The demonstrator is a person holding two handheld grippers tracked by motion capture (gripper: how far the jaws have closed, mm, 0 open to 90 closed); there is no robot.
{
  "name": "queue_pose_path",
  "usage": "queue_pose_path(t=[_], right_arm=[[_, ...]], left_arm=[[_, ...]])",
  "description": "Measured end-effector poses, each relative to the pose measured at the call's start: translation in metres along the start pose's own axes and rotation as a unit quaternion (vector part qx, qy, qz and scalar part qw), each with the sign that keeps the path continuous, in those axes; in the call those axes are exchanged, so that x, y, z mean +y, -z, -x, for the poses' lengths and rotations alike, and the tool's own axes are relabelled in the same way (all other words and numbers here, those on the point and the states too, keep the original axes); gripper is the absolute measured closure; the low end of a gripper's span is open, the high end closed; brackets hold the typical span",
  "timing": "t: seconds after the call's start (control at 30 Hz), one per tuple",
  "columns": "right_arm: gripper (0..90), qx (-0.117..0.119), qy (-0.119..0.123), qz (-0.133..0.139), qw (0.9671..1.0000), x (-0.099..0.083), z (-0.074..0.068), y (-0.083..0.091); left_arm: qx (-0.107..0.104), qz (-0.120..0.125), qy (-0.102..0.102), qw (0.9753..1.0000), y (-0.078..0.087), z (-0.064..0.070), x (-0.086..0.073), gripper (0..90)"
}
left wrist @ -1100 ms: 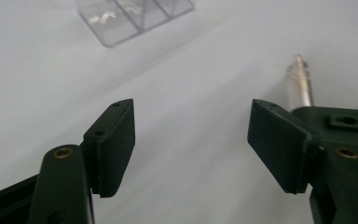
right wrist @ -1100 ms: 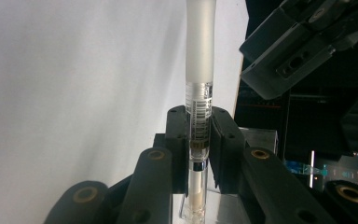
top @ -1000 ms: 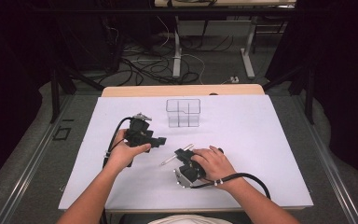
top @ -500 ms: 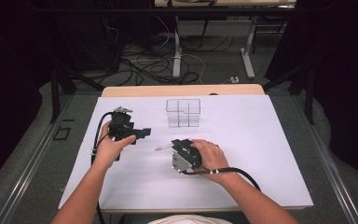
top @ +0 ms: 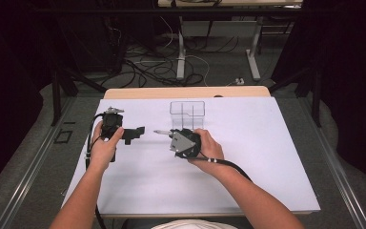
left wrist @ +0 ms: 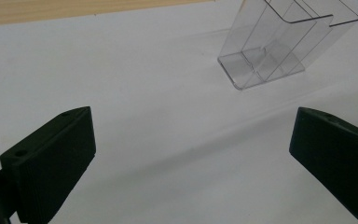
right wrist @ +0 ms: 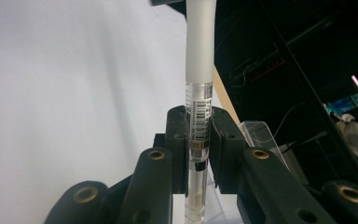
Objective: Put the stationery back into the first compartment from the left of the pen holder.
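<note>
Overhead, the white desk (top: 267, 181) carries a clear box (top: 187, 114) with inner dividers, standing near the far edge at about 12 o'clock. The left gripper (top: 134, 134) is held at 9 o'clock from the box's front, its fingers spread apart and pointing toward 3 o'clock. The right gripper (top: 174, 136) sits just in front of the box, with a pen (top: 162, 131) poking out toward 9 o'clock.

Along the left gripper's fingers (left wrist: 51, 163), both pads stand wide apart over bare desk (left wrist: 144, 93); the box (left wrist: 279, 42) lies at 1 o'clock, tilted in this view.

From the right gripper (right wrist: 198, 140), the fingers (right wrist: 177, 140) are clamped on the pen (right wrist: 199, 70), gripping its clear barcoded barrel; its frosted white part runs up toward 12 o'clock, with white desk (right wrist: 51, 93) at 9 o'clock.
</note>
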State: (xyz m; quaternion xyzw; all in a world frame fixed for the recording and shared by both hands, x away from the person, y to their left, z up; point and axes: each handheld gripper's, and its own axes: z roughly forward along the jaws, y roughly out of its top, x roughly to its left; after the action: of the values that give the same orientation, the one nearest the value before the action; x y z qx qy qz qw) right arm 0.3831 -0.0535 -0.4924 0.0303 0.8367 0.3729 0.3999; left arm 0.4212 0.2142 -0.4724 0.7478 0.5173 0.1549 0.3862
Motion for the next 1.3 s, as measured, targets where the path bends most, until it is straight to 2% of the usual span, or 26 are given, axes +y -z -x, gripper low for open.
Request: queue_pose_path(t=[0.1, 0.2, 0.33, 0.47, 0.53, 0.73, 0.83, 0.93, 0.97, 1.03, 1.13, 1.3], right_arm=[[79.6, -0.001, -0.034, 0.003, 0.9994, 0.002, 0.010, -0.005], [79.6, -0.005, -0.086, 0.009, 0.9962, 0.003, 0.021, -0.008], [79.6, -0.003, -0.148, 0.015, 0.9889, 0.005, 0.035, -0.013], [79.6, -0.006, -0.207, 0.026, 0.9780, 0.005, 0.048, -0.020], [79.6, -0.005, -0.224, 0.027, 0.9742, 0.005, 0.053, -0.023], [79.6, -0.015, -0.282, 0.039, 0.9584, 0.006, 0.068, -0.030], [79.6, -0.019, -0.302, 0.047, 0.9518, 0.006, 0.075, -0.033], [79.6, -0.027, -0.325, 0.052, 0.9438, 0.005, 0.081, -0.036], [79.6, -0.030, -0.329, 0.052, 0.9422, 0.005, 0.084, -0.038], [79.6, -0.037, -0.345, 0.058, 0.9360, 0.003, 0.087, -0.040], [79.6, -0.045, -0.359, 0.059, 0.9302, 0.001, 0.091, -0.044], [79.6, -0.053, -0.377, 0.061, 0.9227, -0.002, 0.094, -0.051]], left_arm=[[0.003, -0.001, 0.001, 1.0000, 0.000, -0.002, 0.000, 0.0], [0.005, 0.001, 0.003, 1.0000, 0.001, -0.003, 0.000, 0.0], [0.016, 0.010, 0.006, 0.9998, 0.003, -0.005, 0.000, 0.0], [0.021, 0.016, 0.006, 0.9996, 0.006, -0.007, 0.000, 0.0], [0.021, 0.022, 0.009, 0.9995, 0.007, -0.007, 0.001, 0.0], [0.018, 0.026, 0.011, 0.9994, 0.008, -0.008, 0.001, 0.0], [0.019, 0.025, 0.007, 0.9995, 0.008, -0.007, 0.001, 0.0], [0.016, 0.023, 0.005, 0.9996, 0.008, -0.006, 0.001, 0.0], [0.015, 0.023, 0.004, 0.9996, 0.008, -0.006, 0.001, 0.0], [0.015, 0.025, 0.005, 0.9996, 0.008, -0.005, 0.001, 0.0], [0.016, 0.027, 0.006, 0.9995, 0.008, -0.005, 0.001, 0.0], [0.013, 0.027, 0.004, 0.9996, 0.007, -0.004, 0.001, 0.0]])
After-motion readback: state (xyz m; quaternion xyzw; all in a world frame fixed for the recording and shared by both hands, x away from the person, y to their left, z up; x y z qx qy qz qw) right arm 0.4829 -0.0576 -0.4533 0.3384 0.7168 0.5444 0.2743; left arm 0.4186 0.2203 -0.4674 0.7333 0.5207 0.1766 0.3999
